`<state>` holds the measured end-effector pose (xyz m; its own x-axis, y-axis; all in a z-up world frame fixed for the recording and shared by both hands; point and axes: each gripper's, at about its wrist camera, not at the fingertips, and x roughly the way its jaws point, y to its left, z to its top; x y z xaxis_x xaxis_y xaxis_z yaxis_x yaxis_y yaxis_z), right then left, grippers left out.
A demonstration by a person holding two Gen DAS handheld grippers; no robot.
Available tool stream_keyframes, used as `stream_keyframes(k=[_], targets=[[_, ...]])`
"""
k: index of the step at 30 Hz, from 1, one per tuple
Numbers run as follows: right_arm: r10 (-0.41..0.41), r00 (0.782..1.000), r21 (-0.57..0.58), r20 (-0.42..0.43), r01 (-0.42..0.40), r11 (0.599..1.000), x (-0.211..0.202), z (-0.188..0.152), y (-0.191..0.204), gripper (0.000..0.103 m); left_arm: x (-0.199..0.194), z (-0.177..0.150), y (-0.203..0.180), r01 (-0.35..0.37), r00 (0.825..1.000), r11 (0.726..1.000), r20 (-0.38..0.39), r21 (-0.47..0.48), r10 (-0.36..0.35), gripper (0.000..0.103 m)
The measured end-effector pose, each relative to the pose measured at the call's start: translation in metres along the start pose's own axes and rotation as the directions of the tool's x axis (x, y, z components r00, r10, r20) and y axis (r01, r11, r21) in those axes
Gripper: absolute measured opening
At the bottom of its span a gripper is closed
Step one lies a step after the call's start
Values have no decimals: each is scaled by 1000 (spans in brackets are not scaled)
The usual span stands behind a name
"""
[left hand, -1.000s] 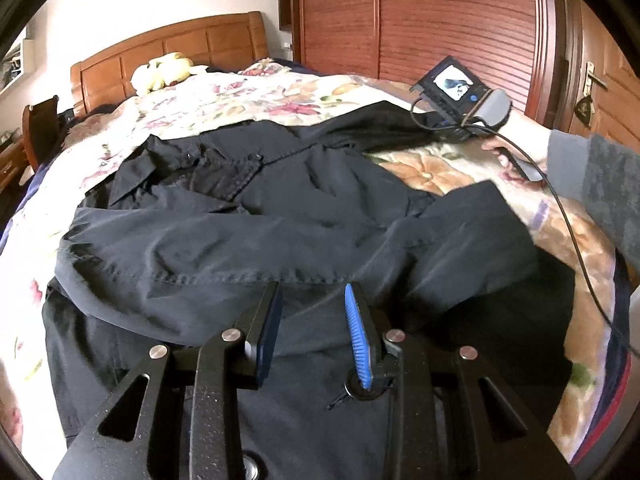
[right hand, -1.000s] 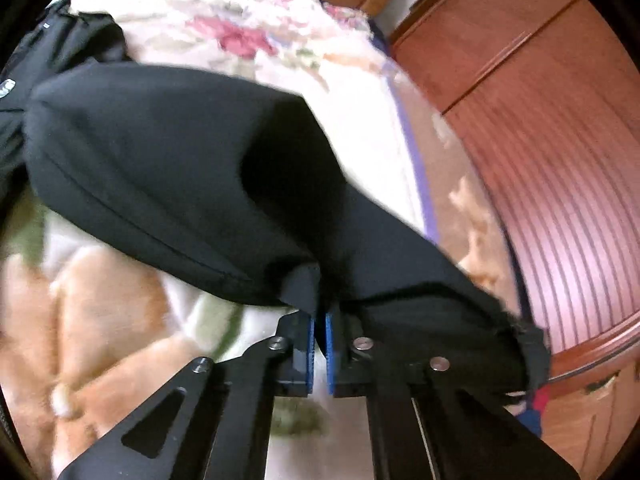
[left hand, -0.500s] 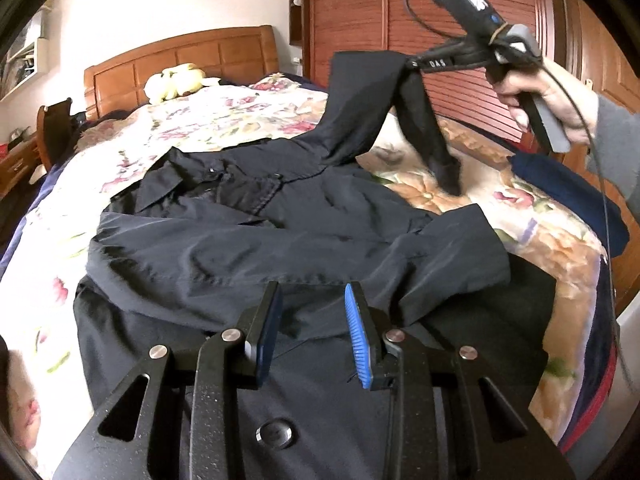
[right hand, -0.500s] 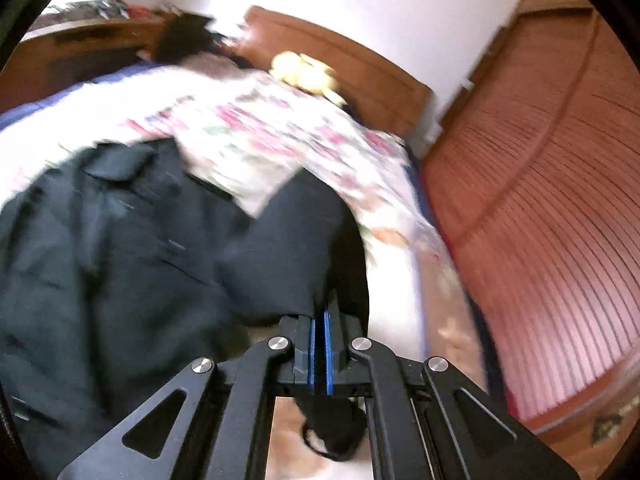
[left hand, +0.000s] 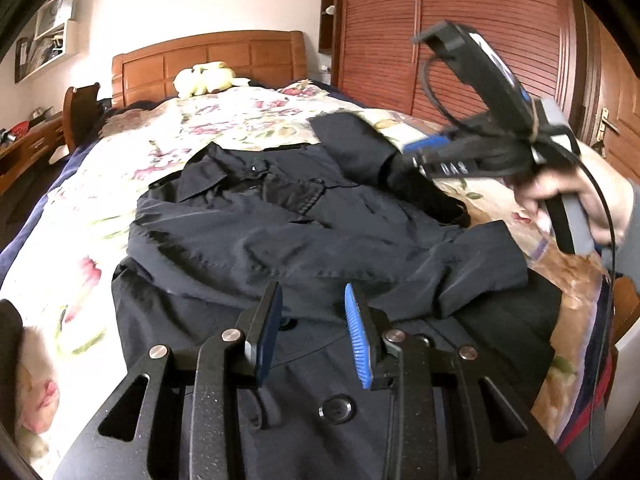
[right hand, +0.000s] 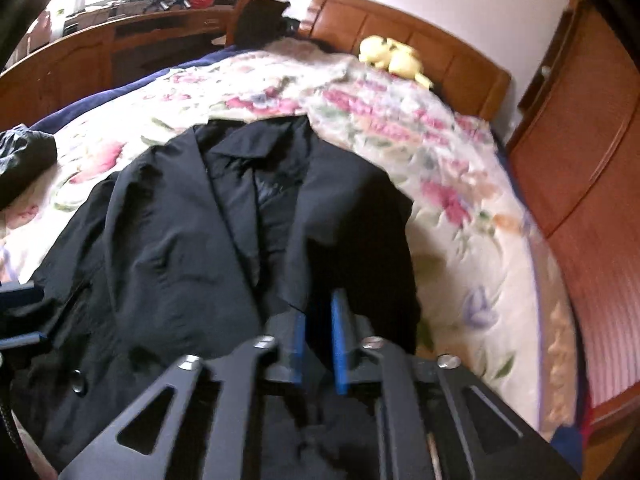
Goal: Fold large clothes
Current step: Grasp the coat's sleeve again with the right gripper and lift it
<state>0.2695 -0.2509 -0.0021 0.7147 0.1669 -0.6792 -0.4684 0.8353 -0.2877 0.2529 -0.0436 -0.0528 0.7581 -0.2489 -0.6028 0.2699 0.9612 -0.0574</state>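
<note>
Left wrist view: dark coat (left hand: pixel 280 240) spread flat across the floral bedspread (left hand: pixel 224 120), collar toward the wooden headboard (left hand: pixel 208 56), one sleeve folded across the chest with its cuff near the right edge of the bed. Left claw (left hand: pixel 312 316) hovering low over the coat's lower front, jaws parted with a clear gap, nothing pinched between the blue pads (left hand: pixel 358 344); a round button visible just below them. Right claw (left hand: pixel 420 152) up in the air over the coat's far shoulder, gripped by a hand (left hand: pixel 576 196) with a grey sleeve, a cable looping from its body. Other sleeve draped loosely beneath that claw's tip; contact between cloth and tip too blurred to tell. Yellow plush toy (left hand: pixel 204 78) resting by the headboard, wooden wardrobe doors (left hand: pixel 480 40) filling the right side.

Right wrist view: same coat (right hand: pixel 224 248) seen from above, lapels open, collar pointing up the bed. Right claw (right hand: pixel 320 344) with jaws opening, blue pads (right hand: pixel 340 344) apart, dark cloth lying close under and between them but not pressed. Bedspread (right hand: pixel 400 128) bare toward the wardrobe side. Plush toy (right hand: pixel 392 58) against the headboard (right hand: pixel 440 52). Crumpled dark garment (right hand: pixel 24 160) at the left edge of the bed, apart from the coat.
</note>
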Motion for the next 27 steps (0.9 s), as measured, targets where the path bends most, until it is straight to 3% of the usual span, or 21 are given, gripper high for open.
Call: stream_keyframes(k=[2,5,13,18,21,27], targets=[[16,1000,13,-11,-16,1000,3,0,-5,55,-1,-1,5,0,1000,1000,-1,-7,0,33],[-26,999,5,-36,26,1000,-6,7,-8,68,-1,-1,12,5,1000,1000,1,-23,-5,33],[-63,996,19,-58,64,998,-10,-4,-15,71,-1,-1,15,10,1000,1000,0,-29,-10,33],[-90,990,77,-112,99,992,27,-19,-36,73,1,-2,14,13,1000,1000,-5,-24,-13,33],[-156,975,117,-161,175,978,51,-28,-53,73,3,-3,13,14,1000,1000,-7,-17,-15,33],[-105,964,243,-245,166,956,85,-49,-82,73,9,-5,13,15,1000,1000,-22,-17,-15,33]])
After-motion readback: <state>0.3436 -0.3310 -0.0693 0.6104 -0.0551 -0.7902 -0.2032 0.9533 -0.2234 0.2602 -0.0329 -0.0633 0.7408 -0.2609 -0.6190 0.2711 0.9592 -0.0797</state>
